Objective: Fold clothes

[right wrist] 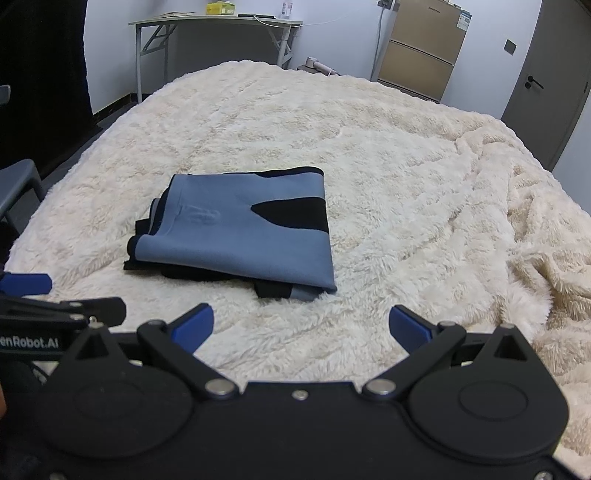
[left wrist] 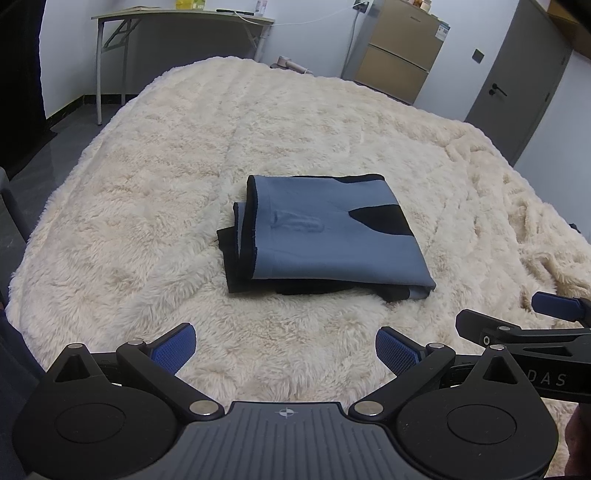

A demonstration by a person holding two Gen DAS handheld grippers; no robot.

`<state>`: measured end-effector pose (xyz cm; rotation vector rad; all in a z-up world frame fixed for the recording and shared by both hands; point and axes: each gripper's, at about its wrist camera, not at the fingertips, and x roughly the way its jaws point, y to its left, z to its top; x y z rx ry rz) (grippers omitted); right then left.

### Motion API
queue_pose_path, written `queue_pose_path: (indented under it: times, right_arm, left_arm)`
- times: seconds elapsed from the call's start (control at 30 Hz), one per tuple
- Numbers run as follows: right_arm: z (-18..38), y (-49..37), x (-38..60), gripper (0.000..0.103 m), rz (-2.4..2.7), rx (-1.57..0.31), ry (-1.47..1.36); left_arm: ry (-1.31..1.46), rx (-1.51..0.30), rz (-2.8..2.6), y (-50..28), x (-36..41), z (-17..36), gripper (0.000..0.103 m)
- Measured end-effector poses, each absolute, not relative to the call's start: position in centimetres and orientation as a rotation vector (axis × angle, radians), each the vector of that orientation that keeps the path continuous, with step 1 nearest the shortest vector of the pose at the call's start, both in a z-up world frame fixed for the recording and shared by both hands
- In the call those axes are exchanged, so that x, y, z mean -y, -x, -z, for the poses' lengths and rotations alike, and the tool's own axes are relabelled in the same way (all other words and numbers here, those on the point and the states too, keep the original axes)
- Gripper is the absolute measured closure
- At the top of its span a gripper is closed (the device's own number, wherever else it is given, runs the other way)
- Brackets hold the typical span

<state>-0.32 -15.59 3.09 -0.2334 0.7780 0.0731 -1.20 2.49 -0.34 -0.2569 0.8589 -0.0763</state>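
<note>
**Ana:** Left wrist view first: the left gripper (left wrist: 285, 349) hangs low over the blanket (left wrist: 147, 192), blue pads spread wide, nothing between them.

**Ben:** And the garment (left wrist: 332, 236)?

**Ana:** Folded into a neat block, blue-grey with black panels, lying flat on the blanket straight ahead of the fingers and a touch to the right. Fluffy cream pile shows between the pads and its near edge, so no contact.

**Ben:** Over on the right wrist view, the right gripper (right wrist: 301, 326) is likewise released, jaws apart and empty. From here the garment (right wrist: 243, 236) sits ahead and left of centre, its near corner close to the gap between the fingers but clear of them.

**Ana:** So the bundle lies in front of both tools, roughly between their lines of sight. Each one peeks into the other's view too: the right gripper (left wrist: 524, 325) at my right edge, the left gripper (right wrist: 62, 306) at your left edge.

**Ben:** Side by side, near each other. Black layers poke out under the top fold at the near and left edges.

**Ana:** Behind the bed, a desk (left wrist: 177, 18) on the left, a cabinet (left wrist: 399, 55) and a grey door (left wrist: 517, 85) on the right.

**Ben:** Blanket bunches into wrinkles on the right side (right wrist: 535, 240); it lies smoother around the garment.
</note>
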Motion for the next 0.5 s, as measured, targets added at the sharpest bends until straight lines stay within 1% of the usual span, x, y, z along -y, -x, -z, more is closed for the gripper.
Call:
queue_pose_path:
  times: [0.5]
  right_arm:
    - [-3.09, 0.26, 15.51, 0.0, -0.074, -0.779, 0.231]
  left_arm:
    - [0.264, -0.859, 0.069, 1.29, -2.7, 0.33, 0.0]
